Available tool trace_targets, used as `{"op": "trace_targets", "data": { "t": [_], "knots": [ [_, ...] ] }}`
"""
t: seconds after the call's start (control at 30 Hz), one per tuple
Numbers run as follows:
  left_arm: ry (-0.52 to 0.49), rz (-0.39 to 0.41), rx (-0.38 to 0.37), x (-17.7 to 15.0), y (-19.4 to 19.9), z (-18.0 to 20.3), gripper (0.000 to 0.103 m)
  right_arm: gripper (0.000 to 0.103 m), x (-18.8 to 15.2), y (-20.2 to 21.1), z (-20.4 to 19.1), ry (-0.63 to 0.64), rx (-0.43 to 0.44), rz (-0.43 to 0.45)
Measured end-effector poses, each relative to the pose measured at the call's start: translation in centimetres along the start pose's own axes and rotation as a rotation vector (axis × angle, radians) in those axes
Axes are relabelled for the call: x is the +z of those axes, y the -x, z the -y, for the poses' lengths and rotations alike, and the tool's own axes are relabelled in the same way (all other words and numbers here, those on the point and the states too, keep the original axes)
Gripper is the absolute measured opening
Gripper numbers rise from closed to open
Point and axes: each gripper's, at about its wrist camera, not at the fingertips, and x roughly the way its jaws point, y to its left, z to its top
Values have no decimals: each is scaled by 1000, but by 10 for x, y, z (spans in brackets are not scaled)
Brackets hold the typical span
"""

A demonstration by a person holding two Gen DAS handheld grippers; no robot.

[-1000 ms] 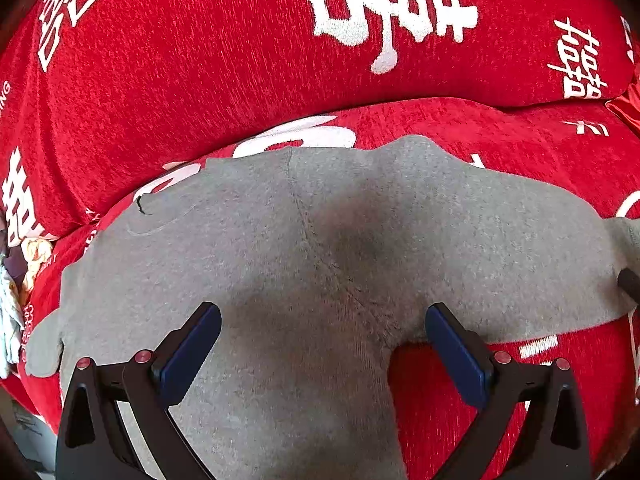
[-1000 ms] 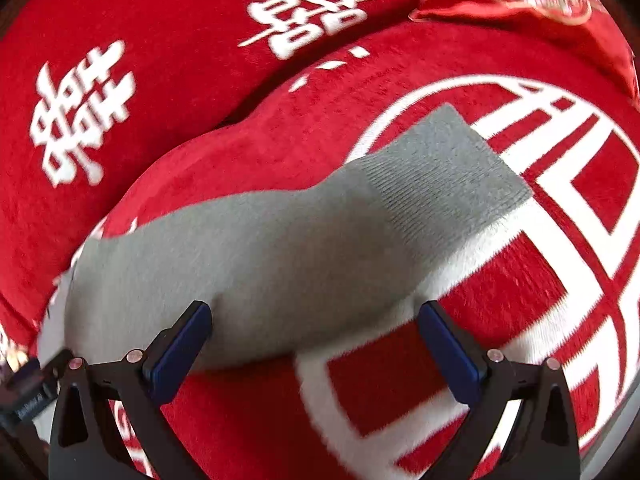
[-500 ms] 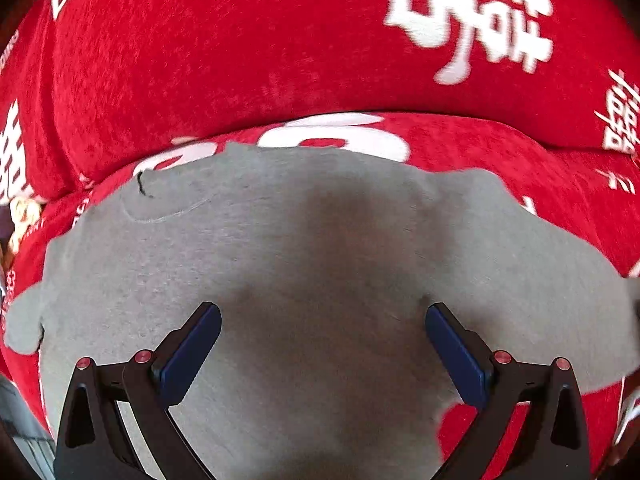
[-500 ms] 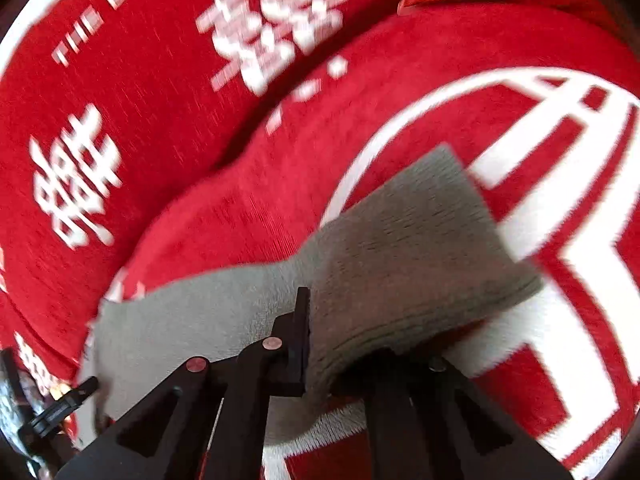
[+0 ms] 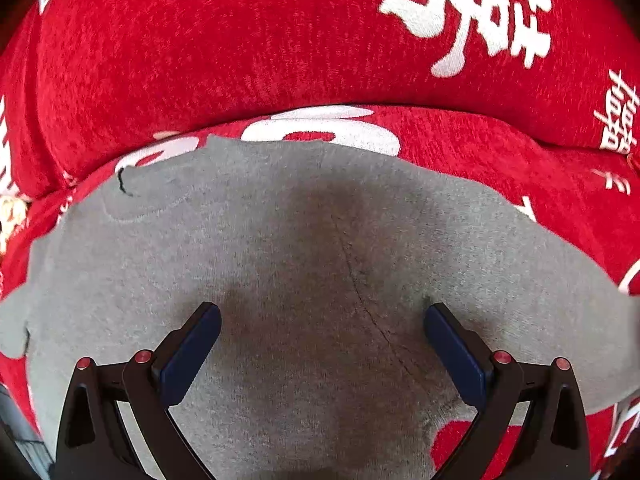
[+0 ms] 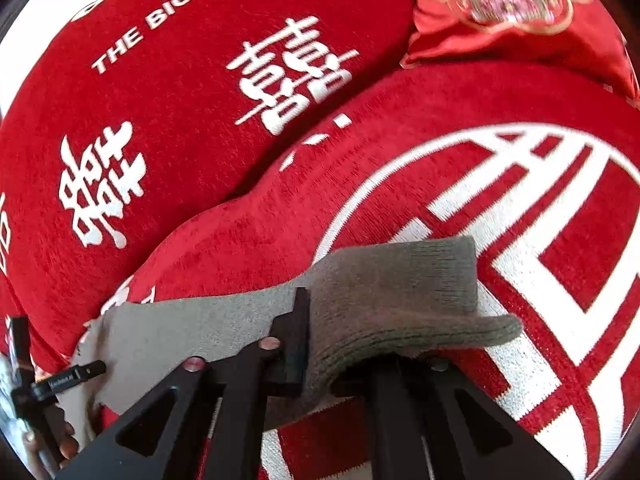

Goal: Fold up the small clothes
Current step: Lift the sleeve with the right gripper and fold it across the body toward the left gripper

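garment (image 5: 304, 264) on seat cushion (image 5: 500, 152), backrest (image 5: 224, 40) behind

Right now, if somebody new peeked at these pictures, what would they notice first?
The bright red plush sofa cover with big white characters fills everything. On its seat lies a soft grey knitted garment, spread wide beneath the open left gripper. At the garment's ribbed cuff, the right gripper has the fabric bunched between its jaws, which are easing apart slightly.

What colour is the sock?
The sock is plain grey; the left wrist view shows it best.
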Motion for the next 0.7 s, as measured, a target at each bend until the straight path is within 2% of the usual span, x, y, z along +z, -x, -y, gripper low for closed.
{"op": "trace_targets", "data": {
  "t": [0.03,0.1,0.2,0.23,0.27,0.3,0.37,0.43,0.57,0.7],
  "knots": [
    [0,-7,-3,-2,-2,0,102,23,1,-1,4,-16,-1,-1],
    [-3,-4,-2,-5,-7,1,103,38,2,-6,11,-46,14,-20],
    [-7,-5,-4,-3,-5,0,102,39,4,-10,15,-64,31,-30],
    [-3,-3,-14,-3,-2,0,102,36,4,-10,16,-59,31,-32],
    [-1,3,-26,-4,1,-1,102,14,5,-10,14,-45,14,-35],
    [-8,6,-23,-5,2,0,102,7,6,-9,11,-21,-17,-35],
    [-47,-12,2,-9,-4,6,103,7,6,-2,7,0,-43,-13],
    [-65,16,11,-11,-1,9,103,7,7,10,-4,25,-59,20],
    [-65,23,-35,-12,10,6,102,7,10,36,-38,107,-67,73],
    [-76,58,-40,-17,23,0,102,7,15,58,-73,160,-52,106]
  ]
}}
